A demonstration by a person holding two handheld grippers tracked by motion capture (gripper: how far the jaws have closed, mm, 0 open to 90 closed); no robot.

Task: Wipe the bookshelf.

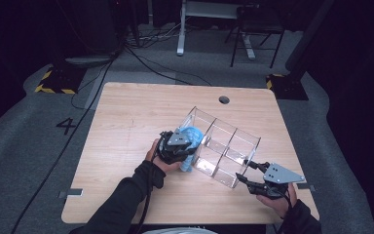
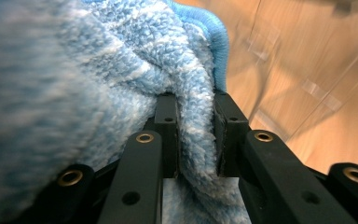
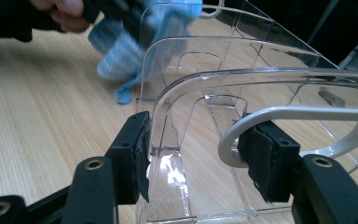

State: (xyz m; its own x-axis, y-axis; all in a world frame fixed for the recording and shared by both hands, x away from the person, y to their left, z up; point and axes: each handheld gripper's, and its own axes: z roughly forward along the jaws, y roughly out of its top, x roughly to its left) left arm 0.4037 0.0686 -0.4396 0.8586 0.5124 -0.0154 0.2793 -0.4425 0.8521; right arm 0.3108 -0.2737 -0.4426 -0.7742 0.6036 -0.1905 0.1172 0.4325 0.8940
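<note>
Blue cloth (image 2: 186, 93) is clamped in the left hand-held gripper (image 2: 196, 135); the right hand-held gripper (image 3: 193, 154) grips the clear organizer (image 3: 261, 79).

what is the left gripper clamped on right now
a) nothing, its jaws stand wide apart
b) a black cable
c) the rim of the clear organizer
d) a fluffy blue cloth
d: in the left gripper view the left gripper has its two black jaws pinched on a fold of the fluffy blue cloth, held at the end of the clear organizer.
</note>
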